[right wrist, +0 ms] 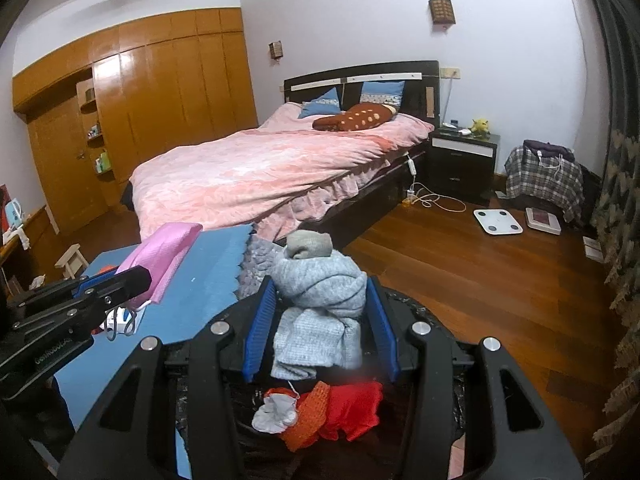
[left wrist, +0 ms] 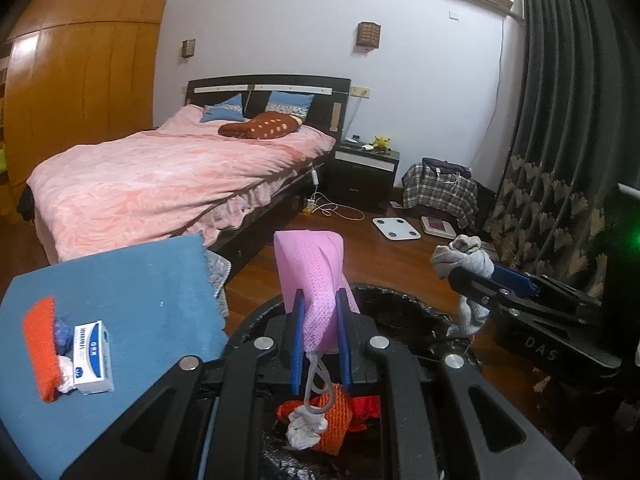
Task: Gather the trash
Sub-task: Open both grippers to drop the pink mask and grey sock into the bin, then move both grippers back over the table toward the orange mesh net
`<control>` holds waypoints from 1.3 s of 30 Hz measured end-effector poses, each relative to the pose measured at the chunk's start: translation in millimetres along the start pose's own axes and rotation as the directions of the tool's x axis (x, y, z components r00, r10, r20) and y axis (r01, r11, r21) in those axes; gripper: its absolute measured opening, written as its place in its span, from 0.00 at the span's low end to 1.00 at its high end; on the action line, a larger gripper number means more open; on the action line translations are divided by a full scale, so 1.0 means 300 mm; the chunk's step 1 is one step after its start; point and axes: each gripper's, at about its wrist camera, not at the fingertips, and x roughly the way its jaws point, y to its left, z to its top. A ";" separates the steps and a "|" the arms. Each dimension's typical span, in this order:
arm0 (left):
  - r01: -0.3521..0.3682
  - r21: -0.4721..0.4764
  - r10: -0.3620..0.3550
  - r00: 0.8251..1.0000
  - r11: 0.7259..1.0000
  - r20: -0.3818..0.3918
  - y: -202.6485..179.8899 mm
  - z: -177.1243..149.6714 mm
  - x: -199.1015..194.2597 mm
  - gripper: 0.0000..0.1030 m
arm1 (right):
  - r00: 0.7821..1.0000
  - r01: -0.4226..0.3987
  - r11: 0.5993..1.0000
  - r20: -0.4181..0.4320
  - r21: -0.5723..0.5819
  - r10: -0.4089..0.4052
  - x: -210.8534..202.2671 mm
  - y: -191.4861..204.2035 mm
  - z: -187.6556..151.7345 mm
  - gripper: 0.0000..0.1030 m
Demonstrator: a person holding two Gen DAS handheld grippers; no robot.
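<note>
Left gripper (left wrist: 320,336) clamped on pink mesh pouch (left wrist: 316,280), blue pads (left wrist: 298,344) pressing both sides; pouch sticks up past the tips, its grey cord loop (left wrist: 318,388) dangling back below the jaws. Right gripper (right wrist: 320,332) clamped on a grey sock bundle (right wrist: 320,300), bundle bulging above the tips and hanging down between the pads.

Both grippers sit over the bin (left wrist: 404,312), lined with a black bag. Directly under the left jaws: orange mesh (left wrist: 334,420), white wad (left wrist: 306,430), red scrap (left wrist: 366,406) already in the bin. Same pile shows under the right jaws in the right wrist view: white wad (right wrist: 276,412), orange mesh (right wrist: 308,416), red scrap (right wrist: 356,408).

Left of the left jaws, blue table (left wrist: 140,280) carrying an orange sponge (left wrist: 40,352), a white-blue box (left wrist: 94,358), a small blue lump (left wrist: 62,334) and a white crumple (left wrist: 66,376) between them, all touching or just beside each other. Right gripper with the sock is visible to the right of the left jaws, near the bin's far rim.

Ahead of both jaws: bed (right wrist: 260,168) with pink cover, wood floor (right wrist: 480,280), white scale (right wrist: 498,221).
</note>
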 end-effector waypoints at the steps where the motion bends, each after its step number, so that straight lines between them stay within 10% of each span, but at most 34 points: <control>1: 0.003 0.002 -0.003 1.000 1.000 -0.002 -0.005 -0.001 0.008 0.14 | 1.000 0.004 1.000 -0.004 0.002 -0.004 0.005 -0.007 -0.005 0.43; 17: 0.045 0.005 -0.045 0.995 0.999 -0.092 -0.019 -0.053 0.176 0.15 | 0.995 0.060 0.998 -0.077 0.025 -0.058 0.090 -0.061 -0.074 0.51; 26: 0.030 -0.029 -0.032 0.995 0.999 -0.098 0.040 -0.060 0.171 0.54 | 0.993 0.088 0.996 -0.077 0.018 -0.086 0.099 -0.056 -0.081 0.87; 30: -0.041 -0.032 0.039 0.997 0.999 -0.071 0.103 -0.061 0.130 0.73 | 0.995 0.069 0.997 -0.077 0.024 -0.067 0.096 -0.032 -0.073 0.92; 39: -0.195 -0.073 0.191 0.979 0.978 -0.065 0.279 -0.092 0.027 0.84 | 0.996 -0.006 1.000 -0.086 -0.001 0.006 0.139 0.102 -0.050 0.93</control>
